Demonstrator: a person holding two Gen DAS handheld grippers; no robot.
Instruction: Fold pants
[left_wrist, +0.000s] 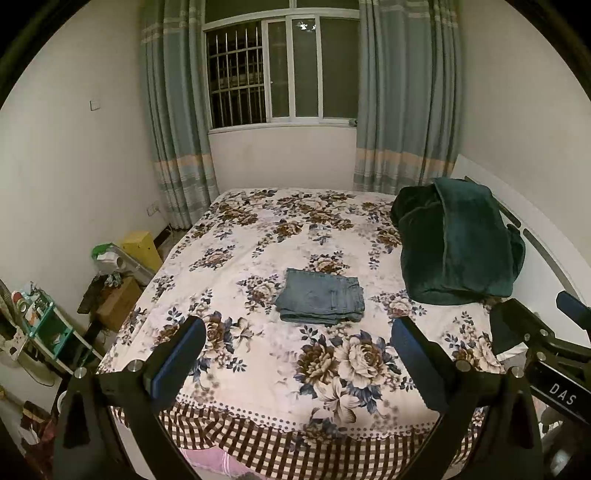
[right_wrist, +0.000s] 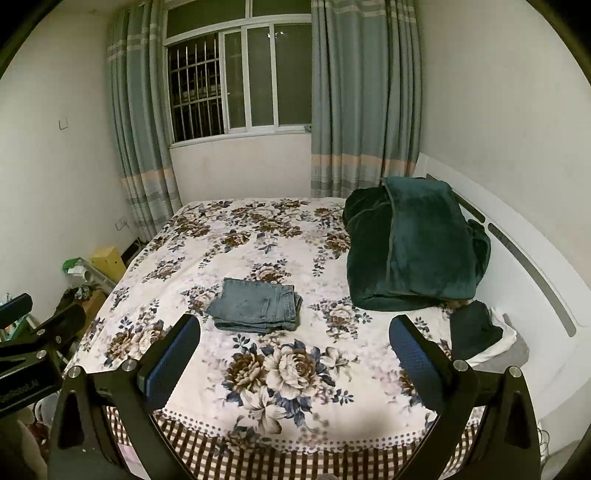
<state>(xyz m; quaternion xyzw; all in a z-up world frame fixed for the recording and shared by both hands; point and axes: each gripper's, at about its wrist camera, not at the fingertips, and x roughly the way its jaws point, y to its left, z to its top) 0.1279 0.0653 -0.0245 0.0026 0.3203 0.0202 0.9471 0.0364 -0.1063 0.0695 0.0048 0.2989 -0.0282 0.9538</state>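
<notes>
On the far left I am seeing a cluttered floor beside the bed, with a yellow box (left_wrist: 142, 248) against the wall and a green shelf (left_wrist: 44, 325) nearer me. I am holding the left gripper (left_wrist: 297, 341) above the foot of the bed (left_wrist: 258, 369), its blue-padded fingers (left_wrist: 177, 354) spread wide apart and gripping nothing. The jeans (left_wrist: 320, 300) are lying folded into a compact stack near the middle of the floral bedspread, well ahead of both tools and touched by neither. To their right, a dark green blanket (left_wrist: 458, 243) is sitting heaped by the white headboard (right_wrist: 524, 266). I am keeping the right gripper (right_wrist: 294, 338) level beside the left one, its fingers equally wide and empty. At the far right, something dark (right_wrist: 474, 328) is resting on pale cloth, possibly more clothing, though I cannot tell.
</notes>
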